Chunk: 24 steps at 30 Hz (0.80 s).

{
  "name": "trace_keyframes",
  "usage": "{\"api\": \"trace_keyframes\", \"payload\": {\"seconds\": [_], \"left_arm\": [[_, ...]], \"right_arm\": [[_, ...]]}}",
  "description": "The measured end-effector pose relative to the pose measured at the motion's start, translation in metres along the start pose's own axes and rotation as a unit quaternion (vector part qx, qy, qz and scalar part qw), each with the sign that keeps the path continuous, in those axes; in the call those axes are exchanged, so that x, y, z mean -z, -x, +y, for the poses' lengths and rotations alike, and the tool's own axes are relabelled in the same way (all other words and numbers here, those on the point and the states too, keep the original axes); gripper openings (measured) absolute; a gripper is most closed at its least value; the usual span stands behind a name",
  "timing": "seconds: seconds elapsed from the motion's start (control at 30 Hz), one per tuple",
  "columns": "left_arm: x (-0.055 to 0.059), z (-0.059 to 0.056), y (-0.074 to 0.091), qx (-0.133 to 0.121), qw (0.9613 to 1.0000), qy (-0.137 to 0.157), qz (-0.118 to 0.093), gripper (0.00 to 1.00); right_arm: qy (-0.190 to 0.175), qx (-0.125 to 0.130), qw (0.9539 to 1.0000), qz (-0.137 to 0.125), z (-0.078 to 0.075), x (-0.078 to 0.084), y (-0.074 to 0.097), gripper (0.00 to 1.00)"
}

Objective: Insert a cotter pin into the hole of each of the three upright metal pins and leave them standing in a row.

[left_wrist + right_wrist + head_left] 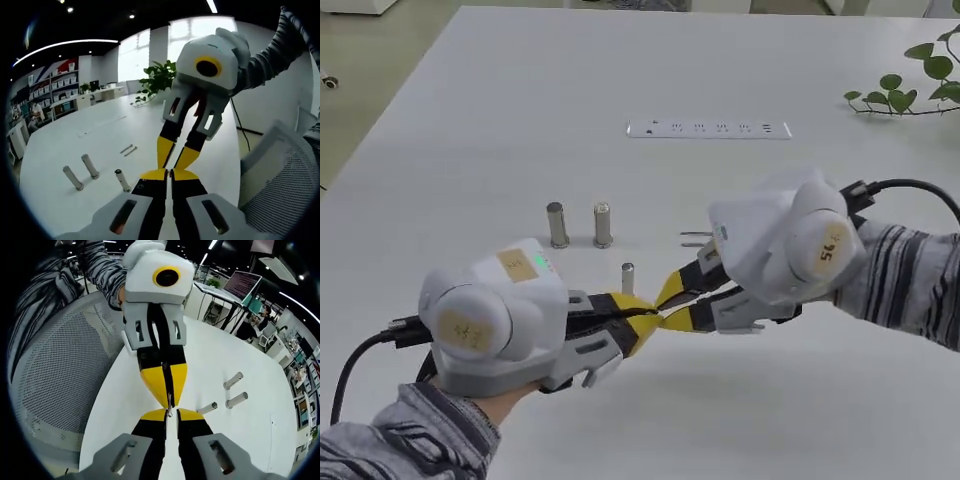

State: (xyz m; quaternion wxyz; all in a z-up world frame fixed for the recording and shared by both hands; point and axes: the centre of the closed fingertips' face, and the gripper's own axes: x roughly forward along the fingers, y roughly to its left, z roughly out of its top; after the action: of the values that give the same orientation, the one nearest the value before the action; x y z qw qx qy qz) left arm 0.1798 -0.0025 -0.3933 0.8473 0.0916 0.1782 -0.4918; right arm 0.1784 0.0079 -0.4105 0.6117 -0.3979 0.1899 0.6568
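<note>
Three upright metal pins stand on the white table: two side by side [557, 225] [603, 225] and a shorter-looking one [628, 278] nearer me. My left gripper [648, 318] and right gripper [667, 305] meet tip to tip just right of that near pin. A thin silver cotter pin [170, 409] sticks out of the left gripper's [168, 400] closed yellow tips and runs between the right gripper's [171, 415] tips, which are pinched on it. In the left gripper view my own tips [170, 174] are shut, and the pins [122, 180] stand to the left.
Two spare cotter pins [695, 238] lie on the table behind the grippers. A white power strip [709, 129] lies farther back and a plant [915, 85] trails in at the far right. A mesh chair [285, 185] stands beside the table edge.
</note>
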Motion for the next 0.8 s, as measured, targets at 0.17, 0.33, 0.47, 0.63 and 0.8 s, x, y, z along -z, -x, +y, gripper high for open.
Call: {"api": "trace_keyframes", "payload": {"seconds": [0.17, 0.33, 0.47, 0.63, 0.8], "left_arm": [[-0.0030, -0.0044, 0.0014, 0.013, 0.9998, -0.011, -0.006, 0.00], [-0.0070, -0.0062, 0.0033, 0.019, 0.9996, -0.014, -0.014, 0.00], [-0.0065, -0.0060, 0.0044, 0.019, 0.9996, -0.013, -0.014, 0.00], [-0.0034, -0.0046, 0.0054, 0.015, 0.9998, -0.011, -0.011, 0.00], [-0.0036, -0.0049, 0.0045, 0.013, 0.9998, -0.013, -0.011, 0.00]], "right_arm": [[-0.013, -0.014, 0.9998, -0.009, 0.0051, -0.0015, -0.0004, 0.02], [-0.028, -0.022, 0.9992, -0.019, 0.0078, -0.0026, -0.0003, 0.00], [-0.031, -0.022, 0.9991, -0.017, 0.0073, -0.0025, 0.0011, 0.00], [-0.028, -0.020, 0.9993, -0.011, 0.0059, -0.0020, 0.0040, 0.00], [-0.017, -0.019, 0.9997, 0.001, 0.0066, -0.0010, 0.0033, 0.00]]}}
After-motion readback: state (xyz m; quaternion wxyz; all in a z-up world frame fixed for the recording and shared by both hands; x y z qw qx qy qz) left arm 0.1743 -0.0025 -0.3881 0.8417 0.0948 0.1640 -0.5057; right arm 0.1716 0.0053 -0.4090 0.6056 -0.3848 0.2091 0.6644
